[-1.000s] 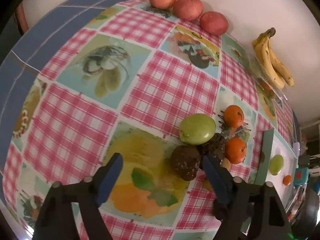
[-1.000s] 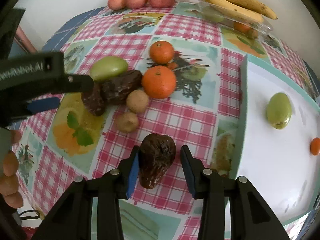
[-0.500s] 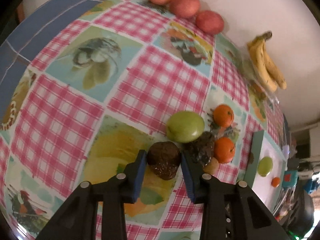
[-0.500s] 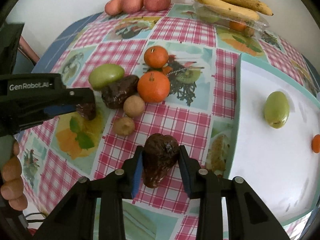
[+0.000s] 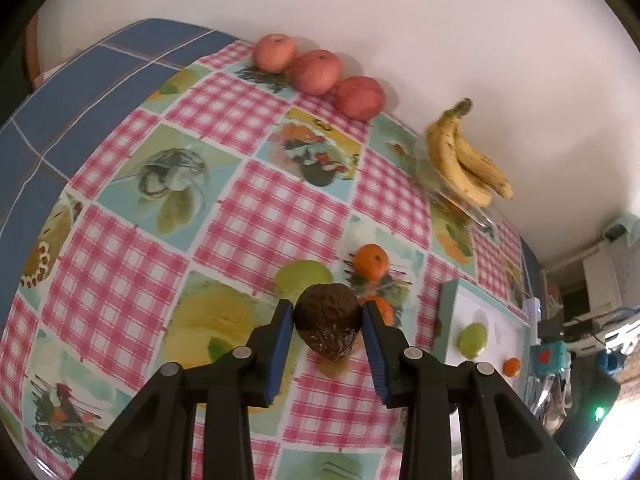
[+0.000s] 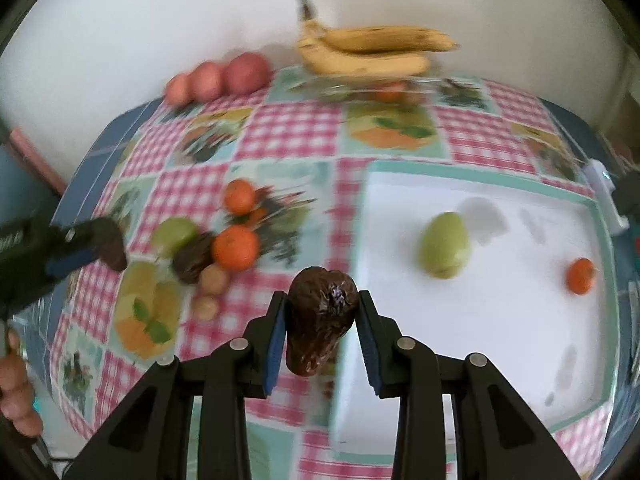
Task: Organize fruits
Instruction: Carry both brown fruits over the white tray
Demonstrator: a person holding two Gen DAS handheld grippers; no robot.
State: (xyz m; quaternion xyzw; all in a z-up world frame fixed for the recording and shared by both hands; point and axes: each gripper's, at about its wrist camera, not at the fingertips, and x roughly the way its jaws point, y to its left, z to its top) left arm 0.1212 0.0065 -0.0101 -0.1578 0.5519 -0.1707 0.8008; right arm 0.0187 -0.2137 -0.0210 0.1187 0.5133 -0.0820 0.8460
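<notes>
Glossy tablecloth (image 5: 256,208), wrinkled brown fruit (image 5: 327,322)

On the tabletop (image 6: 296,128), three apples (image 6: 218,78) and the bananas (image 6: 372,50) line the far wall, loose fruit (image 6: 224,248) clusters left of the tray (image 6: 472,172), which holds a pear (image 6: 444,246) and tangerine (image 6: 580,276).

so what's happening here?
A person is sorting fruit with two handheld grippers. The left gripper holds a dark wrinkled fruit lifted off the tablecloth. The right gripper holds another dark fruit by the white tray's edge. The tray holds a green fruit and a mandarin.
</notes>
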